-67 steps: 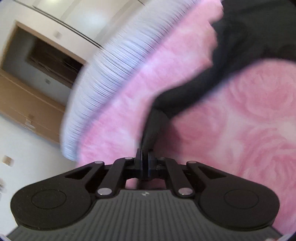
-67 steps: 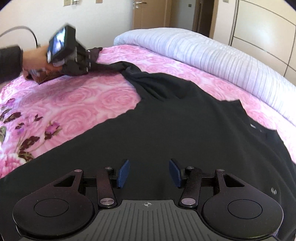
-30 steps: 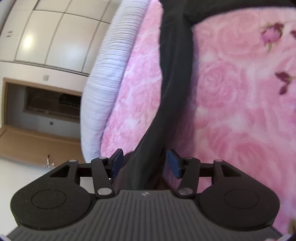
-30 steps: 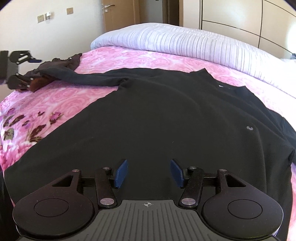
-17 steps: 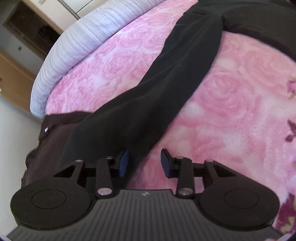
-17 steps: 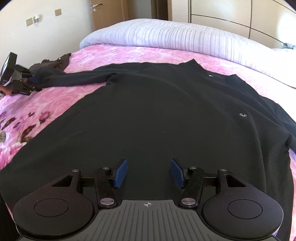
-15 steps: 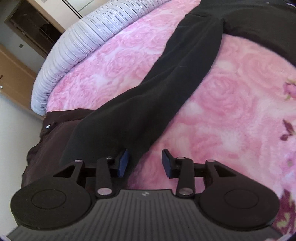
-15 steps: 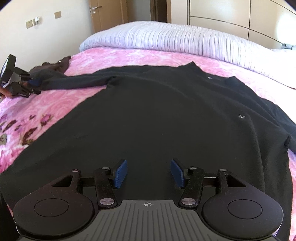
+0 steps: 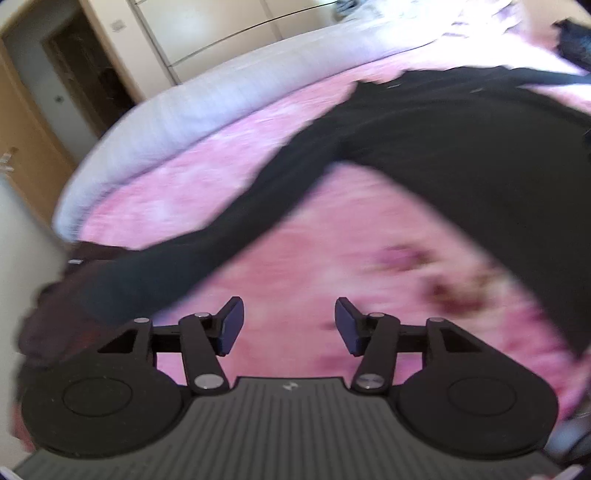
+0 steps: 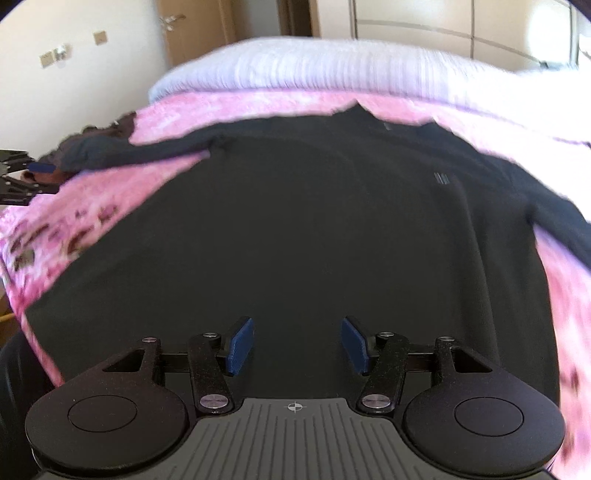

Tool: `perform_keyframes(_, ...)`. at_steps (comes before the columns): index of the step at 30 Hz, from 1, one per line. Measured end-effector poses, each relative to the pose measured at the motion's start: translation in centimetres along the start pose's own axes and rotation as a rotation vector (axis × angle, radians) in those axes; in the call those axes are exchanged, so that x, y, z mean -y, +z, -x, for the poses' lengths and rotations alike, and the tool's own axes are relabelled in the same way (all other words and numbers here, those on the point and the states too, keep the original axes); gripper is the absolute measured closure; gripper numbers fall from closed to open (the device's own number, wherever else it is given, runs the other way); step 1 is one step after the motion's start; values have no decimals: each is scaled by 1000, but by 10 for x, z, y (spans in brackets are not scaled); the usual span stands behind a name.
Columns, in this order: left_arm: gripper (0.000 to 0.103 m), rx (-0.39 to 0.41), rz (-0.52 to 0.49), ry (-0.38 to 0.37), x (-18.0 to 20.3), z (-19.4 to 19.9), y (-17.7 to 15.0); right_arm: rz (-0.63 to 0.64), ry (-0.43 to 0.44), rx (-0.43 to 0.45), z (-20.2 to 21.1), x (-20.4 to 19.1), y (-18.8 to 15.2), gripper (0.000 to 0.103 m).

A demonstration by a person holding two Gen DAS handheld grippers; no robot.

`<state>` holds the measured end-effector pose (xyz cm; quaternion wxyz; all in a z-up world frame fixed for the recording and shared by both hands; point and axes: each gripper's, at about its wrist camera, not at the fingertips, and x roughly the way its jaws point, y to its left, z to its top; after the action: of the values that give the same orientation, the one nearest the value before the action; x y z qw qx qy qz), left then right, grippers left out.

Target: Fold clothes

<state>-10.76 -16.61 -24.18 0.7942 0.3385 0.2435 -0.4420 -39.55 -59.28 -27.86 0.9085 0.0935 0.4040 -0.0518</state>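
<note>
A black long-sleeved top (image 10: 303, 221) lies spread flat on the pink rose-patterned bedspread (image 10: 96, 195). Its left sleeve (image 9: 207, 243) stretches out across the bedspread (image 9: 332, 273) toward the bed's left edge. My left gripper (image 9: 289, 325) is open and empty above the bedspread, just right of the sleeve's cuff. It shows at the left edge of the right wrist view (image 10: 22, 173). My right gripper (image 10: 297, 345) is open and empty above the top's lower hem.
A dark brown garment (image 9: 55, 295) lies bunched at the bed's left edge under the cuff. A white striped duvet (image 10: 332, 66) is rolled along the head of the bed. Wardrobe doors (image 9: 221, 33) and a wooden door (image 10: 192, 29) stand behind.
My left gripper has let go of the sleeve, opened wide and swung right off the cuff. The sleeve now lies stretched flat. My right gripper stays open over the hem.
</note>
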Motion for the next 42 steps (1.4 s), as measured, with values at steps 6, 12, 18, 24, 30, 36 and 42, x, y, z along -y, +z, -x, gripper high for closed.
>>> perform_keyframes(6, 49, 16, 89, -237, 85, 26, -2, -96, -55, -17, 37, 27, -43, 46)
perform_keyframes(12, 48, -42, 172, -286, 119, 30, -20, -231, -115, 52, 84, 61, -84, 46)
perform_keyframes(18, 51, -84, 309, -334, 116, 29, -31, -366, -175, 121, 130, 96, -124, 46)
perform_keyframes(24, 68, -95, 439, -380, 105, 21, -29, -466, -114, 154, 136, 108, -149, 46)
perform_keyframes(30, 100, -93, 375, -333, 112, 22, -26, -650, -14, 239, 136, 128, -162, 46)
perform_keyframes(36, 101, -75, 347, -313, 115, 37, -25, -795, 35, 268, 140, 145, -161, 101)
perform_keyframes(42, 101, -82, 340, -312, 118, 43, -30, -641, -70, 216, 154, 127, -151, 101)
